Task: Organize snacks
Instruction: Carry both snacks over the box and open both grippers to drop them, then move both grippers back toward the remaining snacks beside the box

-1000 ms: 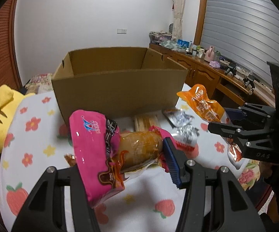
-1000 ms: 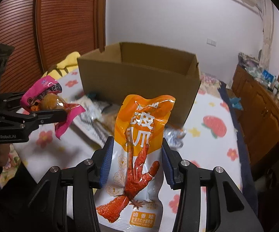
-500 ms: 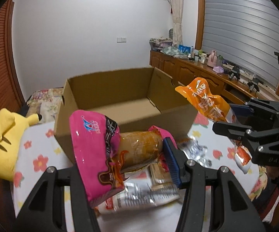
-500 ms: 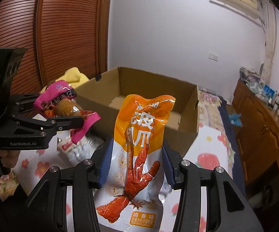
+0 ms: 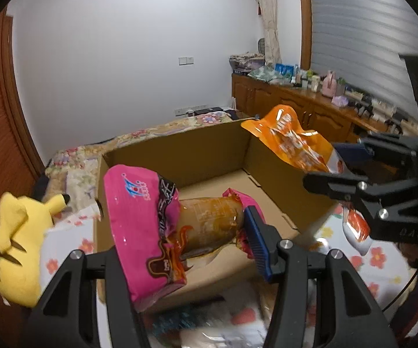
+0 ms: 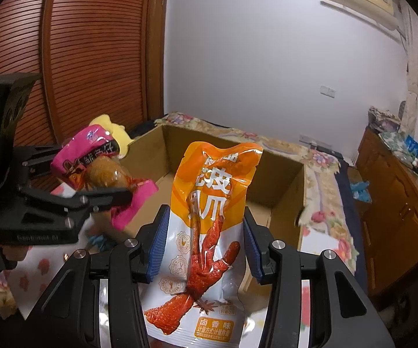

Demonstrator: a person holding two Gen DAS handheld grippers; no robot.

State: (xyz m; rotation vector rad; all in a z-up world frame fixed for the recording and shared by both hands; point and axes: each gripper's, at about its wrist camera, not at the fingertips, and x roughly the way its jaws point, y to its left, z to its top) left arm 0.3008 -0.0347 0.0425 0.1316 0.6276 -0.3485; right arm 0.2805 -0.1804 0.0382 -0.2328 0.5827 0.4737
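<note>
- Both grippers have risen and come forward since the earlier frames, so the cardboard box, seen side-on before, now shows its bare floor from above; both packets now hang over its open top
- left gripper, at the lower centre of its own view, has its fingers closed on a pink snack packet; the blue pad of the finger on the frame's right presses the packet's clear middle, where a brown piece of food shows; the other finger is hidden behind the pink wrapper
- right gripper, at the lower centre of its own view, has its two blue-padded fingers pinched on the sides of an orange chicken-feet packet, which stands upright between them; its top reaches over the box's near wall
- in the left view the orange packet sits at centre right, above the box's right-hand wall
- in the right view the pink packet sits at centre left, over the box's left corner
- yellow plush toy lies at the lower left of the left view, beside the box on the flower-print surface
- blurred loose wrappers lie at the bottom centre, in front of the box
</note>
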